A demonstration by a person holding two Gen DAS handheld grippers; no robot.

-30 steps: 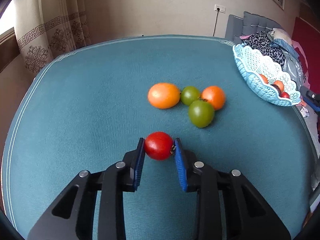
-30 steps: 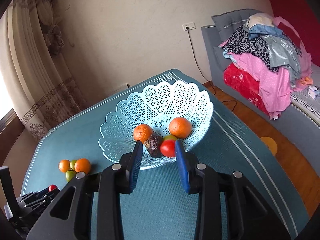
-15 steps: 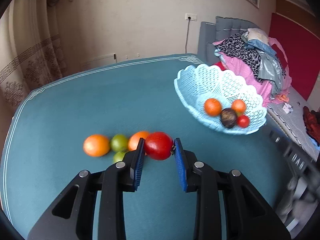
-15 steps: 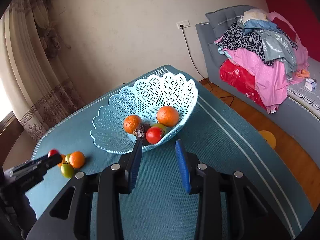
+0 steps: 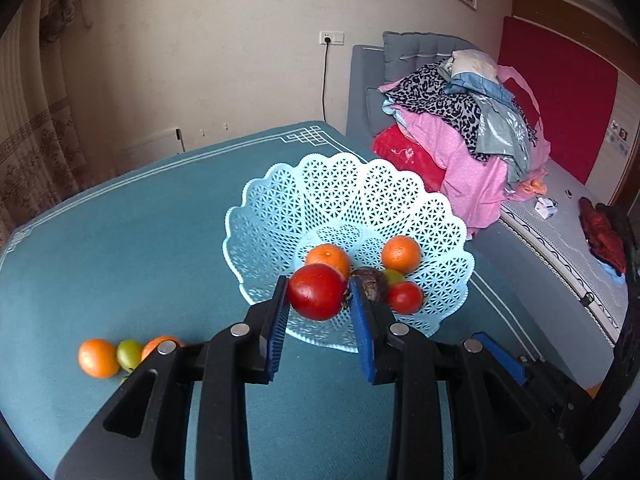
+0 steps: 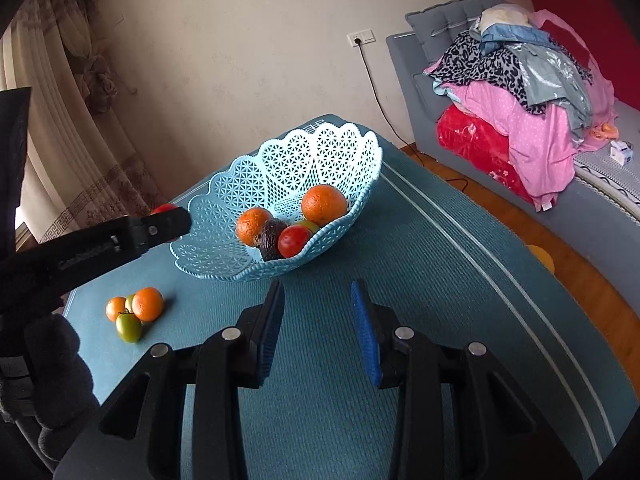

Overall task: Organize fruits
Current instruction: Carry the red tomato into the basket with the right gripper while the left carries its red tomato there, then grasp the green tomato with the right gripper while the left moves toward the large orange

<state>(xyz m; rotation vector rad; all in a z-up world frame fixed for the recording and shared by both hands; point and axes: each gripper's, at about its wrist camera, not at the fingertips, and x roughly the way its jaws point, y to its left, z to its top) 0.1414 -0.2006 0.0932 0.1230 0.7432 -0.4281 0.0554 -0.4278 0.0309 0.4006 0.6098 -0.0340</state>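
Observation:
My left gripper (image 5: 319, 298) is shut on a red tomato (image 5: 317, 291) and holds it in the air at the near rim of the light blue lattice basket (image 5: 280, 216). The basket holds two oranges (image 5: 401, 254), a dark fruit (image 5: 372, 283), a red tomato (image 5: 405, 297) and a green fruit. In the right wrist view the left gripper (image 6: 160, 222) comes in from the left beside the basket (image 6: 320, 152). My right gripper (image 6: 317, 312) is open and empty above the teal tabletop, in front of the basket. Loose oranges (image 6: 148, 304) and green tomatoes (image 6: 129, 327) lie on the table.
The teal table (image 6: 440, 280) ends close to the right of the basket. A grey sofa piled with clothes (image 6: 520, 92) stands beyond, across a wooden floor. Curtains (image 6: 60, 120) hang at the left. The loose fruits show at the left in the left wrist view (image 5: 98, 358).
My left gripper has carried the red tomato from the loose fruits to the basket's near rim. My right gripper has drawn back a little from the basket.

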